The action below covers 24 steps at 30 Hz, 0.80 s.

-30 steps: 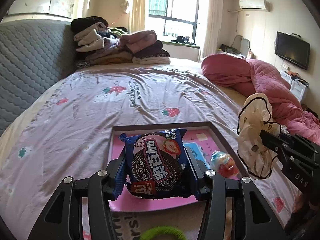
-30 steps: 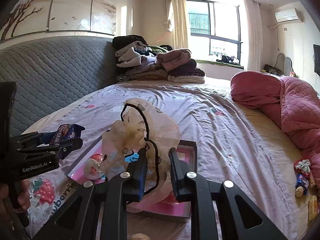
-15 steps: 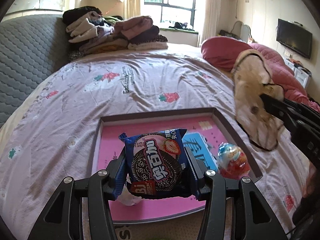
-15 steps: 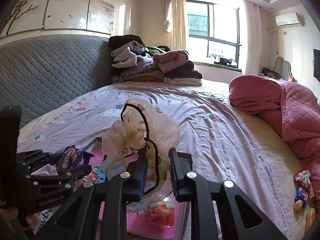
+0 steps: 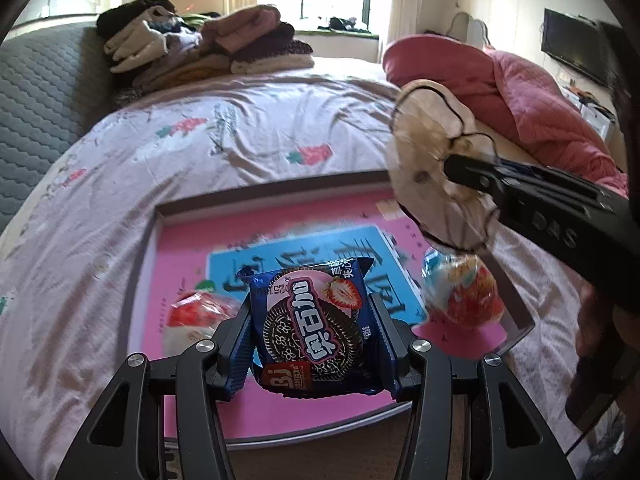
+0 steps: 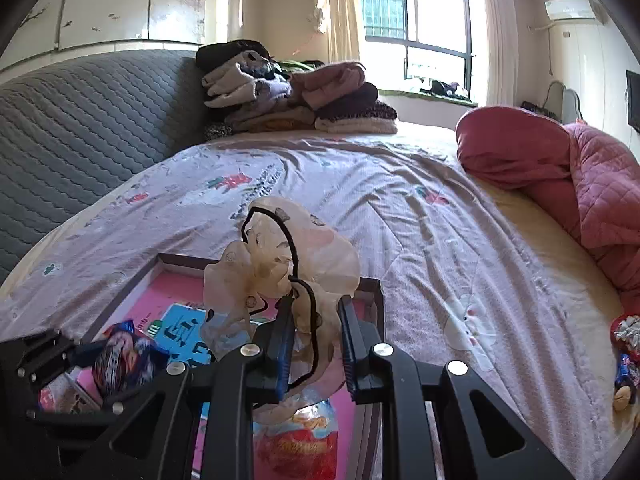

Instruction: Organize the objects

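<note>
A blue cookie packet [image 5: 310, 326] with a strawberry picture sits between the fingers of my left gripper [image 5: 311, 320], which is shut on it just above the pink tray [image 5: 188, 252]. The same packet [image 6: 122, 358] shows at the lower left of the right wrist view. My right gripper [image 6: 314, 344] is shut on a cream frilly scrunchie with black edging [image 6: 280, 264], held over the tray's right side [image 6: 370, 288]. From the left wrist view the scrunchie [image 5: 434, 172] hangs above a red and blue wrapped snack [image 5: 460, 292].
In the tray lie a blue card [image 5: 304, 256] and a red and white snack [image 5: 196, 316]. Folded clothes [image 6: 296, 96] are stacked at the bed's far end. A pink quilt [image 6: 560, 172] lies on the right, with small items [image 6: 626, 360] at the bed's right edge.
Both grippers have come down and in over the pink tray, which now fills more of each view. The scrunchie has swung leftward above the tray's right side. Both grips are unchanged.
</note>
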Each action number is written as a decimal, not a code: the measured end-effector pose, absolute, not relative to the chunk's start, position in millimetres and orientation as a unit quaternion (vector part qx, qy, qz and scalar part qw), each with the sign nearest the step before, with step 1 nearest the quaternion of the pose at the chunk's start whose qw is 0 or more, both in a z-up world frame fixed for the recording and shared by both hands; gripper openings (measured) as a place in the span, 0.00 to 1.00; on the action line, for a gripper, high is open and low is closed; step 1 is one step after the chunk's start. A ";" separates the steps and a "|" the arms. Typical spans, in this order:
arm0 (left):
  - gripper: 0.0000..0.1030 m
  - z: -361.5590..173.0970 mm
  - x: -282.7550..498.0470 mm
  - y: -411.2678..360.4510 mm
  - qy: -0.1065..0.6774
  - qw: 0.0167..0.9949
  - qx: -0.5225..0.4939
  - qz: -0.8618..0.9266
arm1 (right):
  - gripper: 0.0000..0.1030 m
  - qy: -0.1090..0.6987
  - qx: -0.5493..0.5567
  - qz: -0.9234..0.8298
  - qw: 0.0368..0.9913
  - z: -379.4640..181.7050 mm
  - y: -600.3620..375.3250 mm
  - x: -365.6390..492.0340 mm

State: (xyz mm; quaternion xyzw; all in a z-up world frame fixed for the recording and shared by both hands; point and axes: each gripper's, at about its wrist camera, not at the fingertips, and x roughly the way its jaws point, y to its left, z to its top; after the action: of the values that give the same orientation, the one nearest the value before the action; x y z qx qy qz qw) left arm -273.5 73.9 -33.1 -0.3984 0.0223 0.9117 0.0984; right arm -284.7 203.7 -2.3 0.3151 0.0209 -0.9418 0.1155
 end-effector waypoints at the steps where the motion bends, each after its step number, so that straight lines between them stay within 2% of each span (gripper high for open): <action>1: 0.52 -36.2 -273.3 75.6 0.025 0.101 -0.402 0.910 | 0.21 0.020 0.321 -0.940 0.114 -6.9 204.7 -289.3; 12: 0.52 -54.7 -282.0 77.8 0.030 0.101 -0.431 0.896 | 0.21 0.033 0.362 -0.926 0.100 -38.1 203.2 -315.1; 24: 0.52 -71.3 -287.8 83.1 0.033 0.109 -0.460 0.880 | 0.23 0.099 0.387 -0.914 0.066 -54.5 184.8 -323.4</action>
State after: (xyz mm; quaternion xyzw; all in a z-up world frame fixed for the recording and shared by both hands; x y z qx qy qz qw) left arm -287.8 83.1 -71.3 -0.4604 0.0327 0.8804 0.1091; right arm -323.4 184.8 -54.5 0.3874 0.0989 -0.9142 0.0657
